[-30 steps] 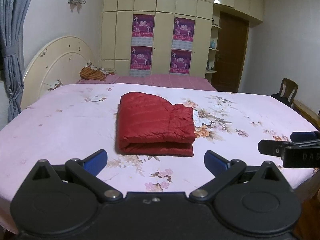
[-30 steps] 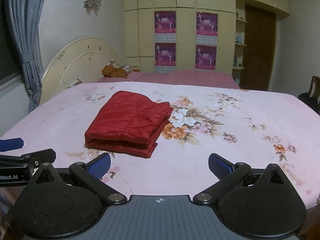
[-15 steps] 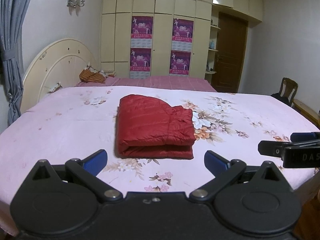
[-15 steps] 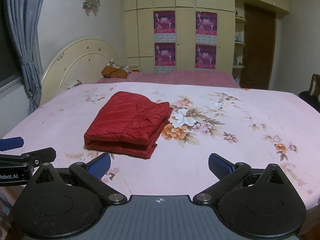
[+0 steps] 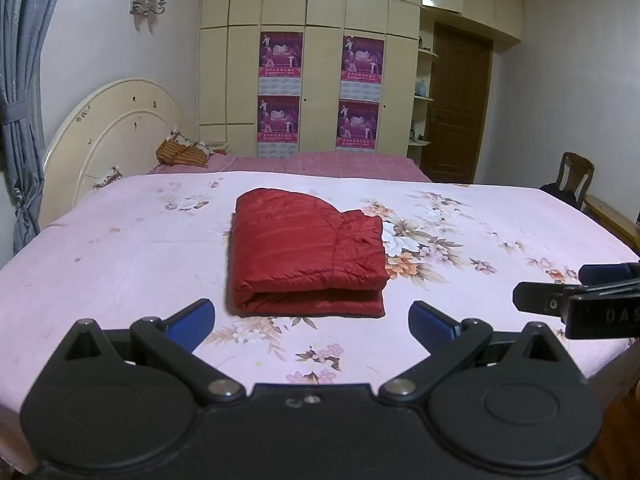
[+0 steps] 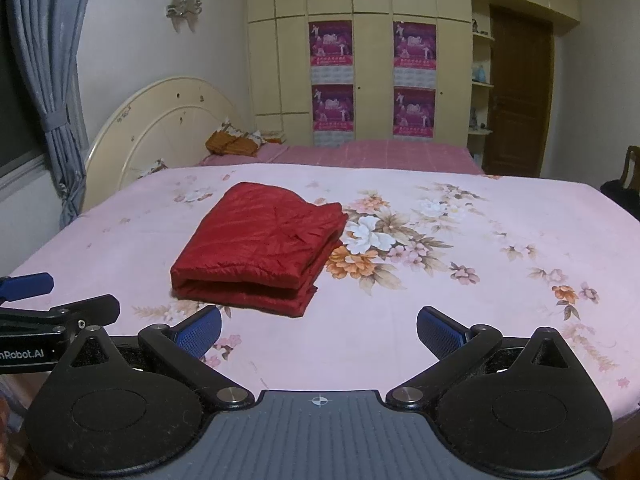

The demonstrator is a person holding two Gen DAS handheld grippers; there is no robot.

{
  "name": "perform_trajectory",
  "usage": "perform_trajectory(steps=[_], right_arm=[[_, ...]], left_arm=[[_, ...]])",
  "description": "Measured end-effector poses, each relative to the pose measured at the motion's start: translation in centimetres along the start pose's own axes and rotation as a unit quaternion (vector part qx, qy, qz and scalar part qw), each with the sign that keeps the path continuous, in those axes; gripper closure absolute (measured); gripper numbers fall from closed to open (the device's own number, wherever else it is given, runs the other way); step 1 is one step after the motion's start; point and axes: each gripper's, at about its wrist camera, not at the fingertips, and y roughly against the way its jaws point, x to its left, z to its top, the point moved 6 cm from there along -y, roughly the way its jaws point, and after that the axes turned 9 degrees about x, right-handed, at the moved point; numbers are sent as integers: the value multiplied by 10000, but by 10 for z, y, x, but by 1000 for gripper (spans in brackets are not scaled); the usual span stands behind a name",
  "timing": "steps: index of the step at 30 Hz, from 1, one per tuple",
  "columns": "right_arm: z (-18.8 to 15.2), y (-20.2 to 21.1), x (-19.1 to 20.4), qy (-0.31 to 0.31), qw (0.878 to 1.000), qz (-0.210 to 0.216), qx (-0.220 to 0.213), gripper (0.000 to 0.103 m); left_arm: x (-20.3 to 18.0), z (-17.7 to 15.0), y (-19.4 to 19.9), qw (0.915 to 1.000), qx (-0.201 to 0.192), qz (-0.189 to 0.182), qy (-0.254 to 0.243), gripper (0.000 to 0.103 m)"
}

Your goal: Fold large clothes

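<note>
The red padded garment [image 5: 306, 254] lies folded into a compact block on the pink floral bed [image 5: 120, 248], straight ahead of the left gripper [image 5: 311, 318] and just beyond its jaws, with the folded edge facing them and the long axis running away toward the headboard [image 5: 108, 136]. From the right gripper [image 6: 319, 326] the block sits ahead and to the left of the jaws, so the left one looks nearer. Both pairs of jaws stand wide apart and hold nothing, hanging over the near edge of the bed; the folding looks finished, and any further tidying would start at that near folded edge.
</note>
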Motion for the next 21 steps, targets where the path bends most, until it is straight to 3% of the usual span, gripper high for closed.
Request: perform_trajectory(steps=[21], right_arm=[[-1,-3,-1,4,10000,20,16,0]], left_arm=[[1,2,-1,10000,-7,14,-2,0]])
